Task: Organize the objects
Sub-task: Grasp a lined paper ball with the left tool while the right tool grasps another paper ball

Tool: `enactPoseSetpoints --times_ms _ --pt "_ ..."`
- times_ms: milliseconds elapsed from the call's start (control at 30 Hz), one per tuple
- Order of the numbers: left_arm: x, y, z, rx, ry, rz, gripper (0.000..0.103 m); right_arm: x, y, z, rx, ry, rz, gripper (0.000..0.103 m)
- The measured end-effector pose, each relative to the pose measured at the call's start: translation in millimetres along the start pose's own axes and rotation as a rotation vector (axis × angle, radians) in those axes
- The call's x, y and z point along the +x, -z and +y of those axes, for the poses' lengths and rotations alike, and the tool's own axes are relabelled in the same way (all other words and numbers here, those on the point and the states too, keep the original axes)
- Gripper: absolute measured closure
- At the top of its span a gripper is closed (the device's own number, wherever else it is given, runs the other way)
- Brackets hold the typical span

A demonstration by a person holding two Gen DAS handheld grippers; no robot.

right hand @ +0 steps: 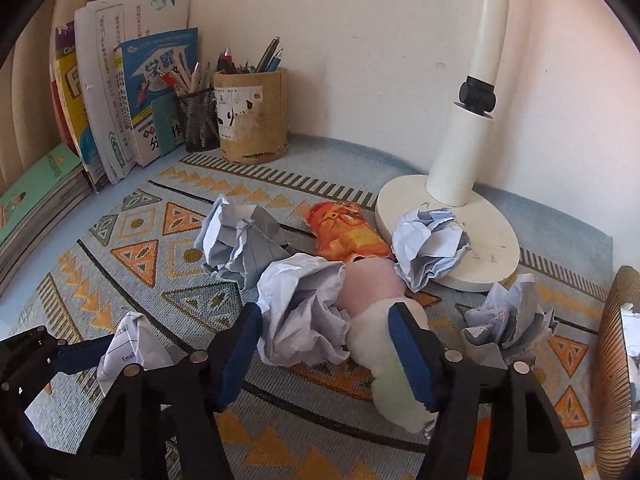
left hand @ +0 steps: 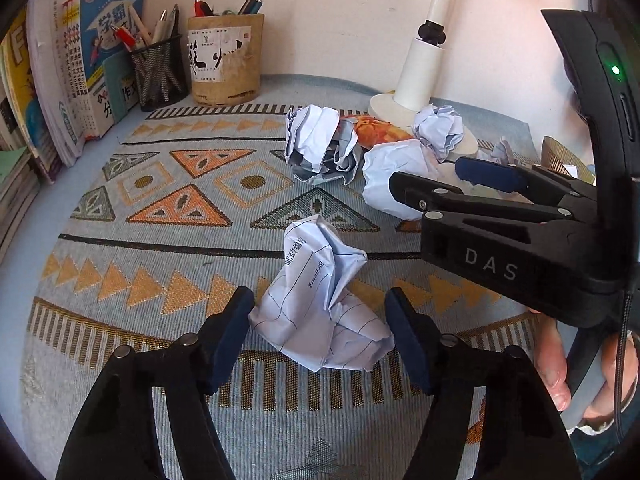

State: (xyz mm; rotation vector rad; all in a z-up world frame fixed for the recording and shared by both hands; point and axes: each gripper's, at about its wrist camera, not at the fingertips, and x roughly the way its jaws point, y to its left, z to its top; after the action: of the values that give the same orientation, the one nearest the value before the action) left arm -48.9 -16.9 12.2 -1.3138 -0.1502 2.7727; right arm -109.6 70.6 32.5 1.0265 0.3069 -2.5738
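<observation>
Now you have a crumpled paper ball between the pads of each tool, so finish both pinches before you lift. In the left wrist view the left tool (left hand: 320, 332) straddles the lined paper ball (left hand: 320, 308) printed with "Email", low in the centre of the frame; the left pad sits at the paper's edge, the right pad just beside it, and you cannot tell from here that either one presses. Bring the jaws in until the paper dents, then raise it straight.

In the right wrist view the right tool (right hand: 326, 344) brackets a white crumpled ball (right hand: 304, 312) at lower centre. Its left pad (right hand: 242, 354) lies against the paper, but its right pad lies on a soft pink-and-pale-yellow object (right hand: 384, 320) next to the ball. Watch that you grab only the paper, or take both on purpose; a mixed pinch may slip.

Other wads wait on the patterned bench cloth (left hand: 140, 280): a dark-printed wad (right hand: 236, 240) at centre left, one wad on the lamp base (right hand: 492, 232), and one small wad (right hand: 508, 320) at right beside the orange snack packet (right hand: 348, 232).

A ribbed basket (right hand: 612, 360) at the right edge is cut off, so its depth and contents stay unclear. What the soft object is, you cannot tell. The right tool's fingertips are partly hidden behind paper in the left view.
</observation>
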Motion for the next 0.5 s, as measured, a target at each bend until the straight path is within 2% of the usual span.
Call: enactPoseSetpoints --times_ms 67,133,167,200,333,500 --pt "0 1 -3 0.016 -0.016 -0.003 0.038 4 2 8 -0.038 0.018 0.014 0.045" --pt "0 1 -7 0.036 -0.032 -0.005 0.041 7 3 14 -0.074 0.013 0.023 0.054" --pt "0 1 -9 0.042 -0.039 -0.006 0.041 7 5 16 -0.087 0.01 0.023 0.062" --pt "0 1 -9 0.044 -0.041 -0.009 0.043 5 6 19 -0.101 0.024 0.01 0.064" --pt "0 1 -6 0.029 -0.035 -0.006 0.043 1 10 27 -0.15 0.069 -0.018 0.066" --pt "-2 2 -6 0.025 -0.038 -0.012 0.043 1 9 23 -0.13 0.055 -0.008 0.066"
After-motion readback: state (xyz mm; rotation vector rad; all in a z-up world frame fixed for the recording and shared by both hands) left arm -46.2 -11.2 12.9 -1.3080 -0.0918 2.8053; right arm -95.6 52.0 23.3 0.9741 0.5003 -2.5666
